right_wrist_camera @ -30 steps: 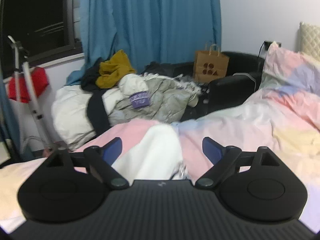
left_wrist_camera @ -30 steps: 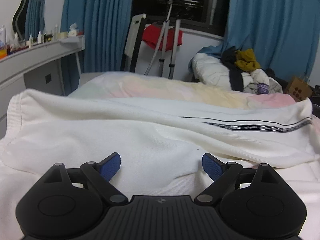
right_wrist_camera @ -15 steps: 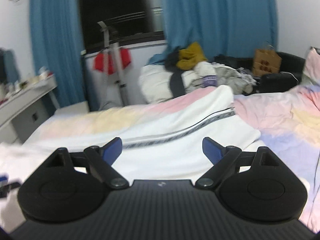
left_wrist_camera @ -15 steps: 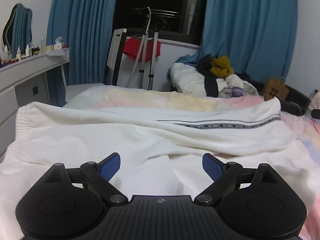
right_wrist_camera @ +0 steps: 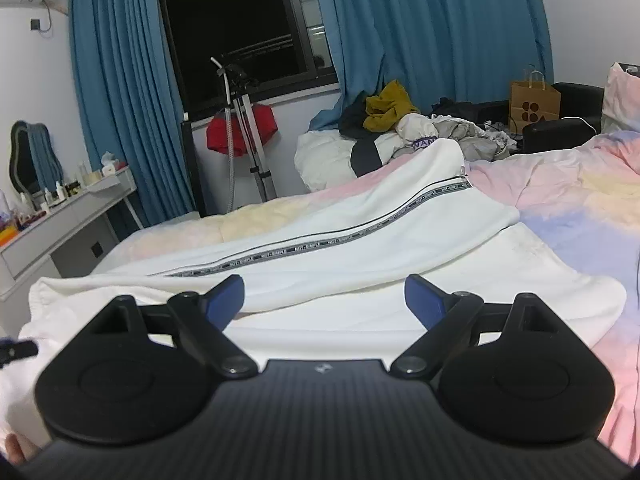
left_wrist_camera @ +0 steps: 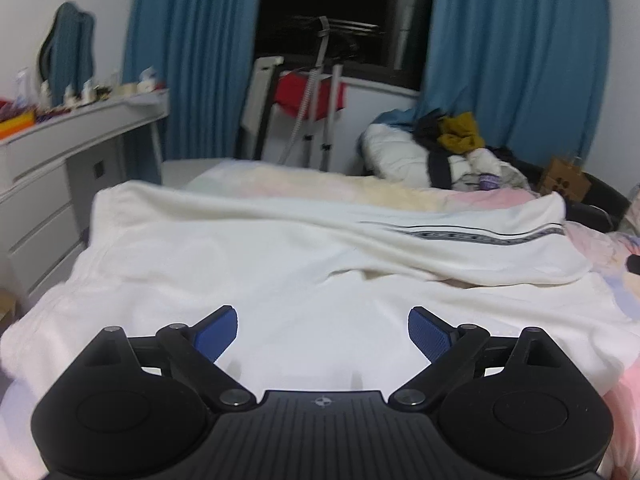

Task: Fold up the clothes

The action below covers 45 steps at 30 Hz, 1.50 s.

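The right tongs (right_wrist_camera: 324, 300), spread wide, hover above the white garment (right_wrist_camera: 360, 240) on the bed (right_wrist_camera: 580, 208).

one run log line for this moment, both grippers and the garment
left gripper: open, empty | right gripper: open, empty | white garment: spread on bed, one part folded over | fold unfinished
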Available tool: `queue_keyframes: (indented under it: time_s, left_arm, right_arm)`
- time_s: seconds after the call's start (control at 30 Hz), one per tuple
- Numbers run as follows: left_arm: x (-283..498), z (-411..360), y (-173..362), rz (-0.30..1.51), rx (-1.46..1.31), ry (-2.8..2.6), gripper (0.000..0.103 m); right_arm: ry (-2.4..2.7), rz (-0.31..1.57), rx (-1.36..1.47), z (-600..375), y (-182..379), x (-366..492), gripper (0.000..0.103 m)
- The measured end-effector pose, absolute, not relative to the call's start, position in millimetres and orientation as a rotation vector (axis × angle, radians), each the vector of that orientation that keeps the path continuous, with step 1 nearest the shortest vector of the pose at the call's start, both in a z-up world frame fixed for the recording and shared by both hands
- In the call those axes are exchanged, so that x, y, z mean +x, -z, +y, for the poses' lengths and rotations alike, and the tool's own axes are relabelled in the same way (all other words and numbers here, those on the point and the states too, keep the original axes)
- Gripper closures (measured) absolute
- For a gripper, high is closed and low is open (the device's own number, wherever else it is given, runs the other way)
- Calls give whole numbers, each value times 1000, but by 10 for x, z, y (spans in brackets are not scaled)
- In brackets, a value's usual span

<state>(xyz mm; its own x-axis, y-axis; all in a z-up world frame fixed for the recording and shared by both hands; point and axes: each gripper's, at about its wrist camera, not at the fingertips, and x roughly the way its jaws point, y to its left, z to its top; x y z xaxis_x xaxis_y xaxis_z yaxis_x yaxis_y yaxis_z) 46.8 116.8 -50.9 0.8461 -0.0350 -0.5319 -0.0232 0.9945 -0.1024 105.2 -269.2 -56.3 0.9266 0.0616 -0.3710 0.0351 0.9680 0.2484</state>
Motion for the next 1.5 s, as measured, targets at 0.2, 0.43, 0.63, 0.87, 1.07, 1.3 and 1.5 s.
queue_keyframes:
  time_s: [0.2,0.43,0.63,0.87,1.07,1.3,1.5]
  left_arm:
    - [375,1446,439,584,-151,-76,9]
    - [387,1716,318,633,-238,-124,9]
    - [371,2142,221,655,-303,-199,9]
    - [199,2633,249,660,-485,-276,9]
    - [104,2863,324,635,-607,-329,9]
    - [-96,3178,392,629,-758,-460,9]
    - [-79,3273,500,672,-857,-453,13]
  right_arm:
    - [-34,372,273,-2699,640,1051,15]
    - [-31,376,240,-2646,679,1067,15]
    - [-15,382,262,-2691,663,1061,15]
    - [20,424,263,-2695,687,1095,15]
    - [48,467,288,-2732,714,1090,15]
    - [84,510,425,-2955,769,1091,15]
    - [114,513,495,-3108,788,1058,15]
